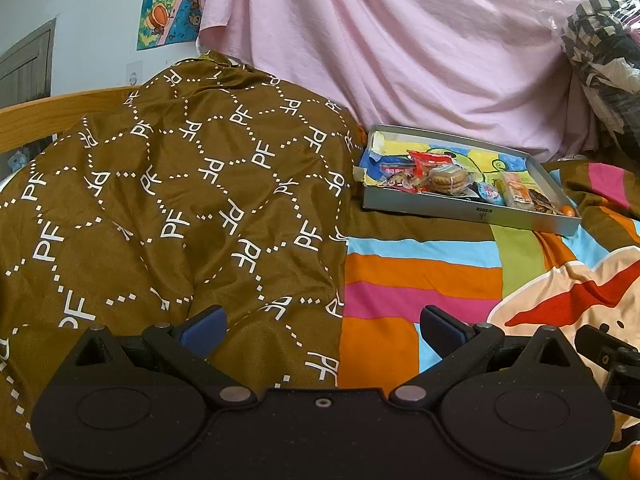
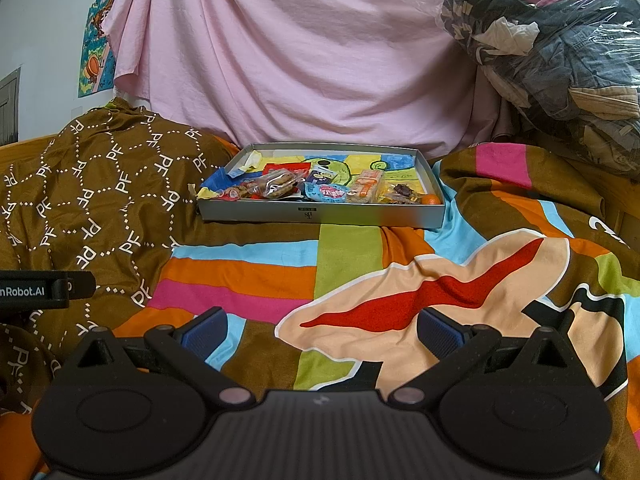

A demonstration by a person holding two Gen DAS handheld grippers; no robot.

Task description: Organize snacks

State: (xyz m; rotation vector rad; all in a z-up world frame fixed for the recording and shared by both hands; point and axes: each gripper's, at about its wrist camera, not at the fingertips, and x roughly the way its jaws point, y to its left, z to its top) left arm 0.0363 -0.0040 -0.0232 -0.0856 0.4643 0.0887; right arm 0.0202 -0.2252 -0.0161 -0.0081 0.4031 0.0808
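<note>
A bed covered by a striped, multicoloured sheet (image 2: pixel 256 272) is seen, with a pink cloth (image 2: pixel 300 60) hung behind it and a brown patterned quilt (image 1: pixel 168 184) bunched to one side. Toward the back of the bed, a shallow grey tray (image 2: pixel 320 214) is set, and the snacks (image 2: pixel 320 186) are piled loosely along its near edge: a packet of round biscuits (image 1: pixel 447 179), a blue-wrapped sweet (image 2: pixel 326 192), an orange bar (image 2: pixel 366 186) and what may be a small orange fruit (image 2: pixel 431 199), though this is too small to be confirmed. The left gripper (image 1: pixel 322 326) and the right gripper (image 2: pixel 322 328) are both held low and well apart from the tray, fingers spread wide and nothing held. The sorting is judged barely begun: the snacks are gathered in the tray but jumbled, and arranging them is left to do.
</note>
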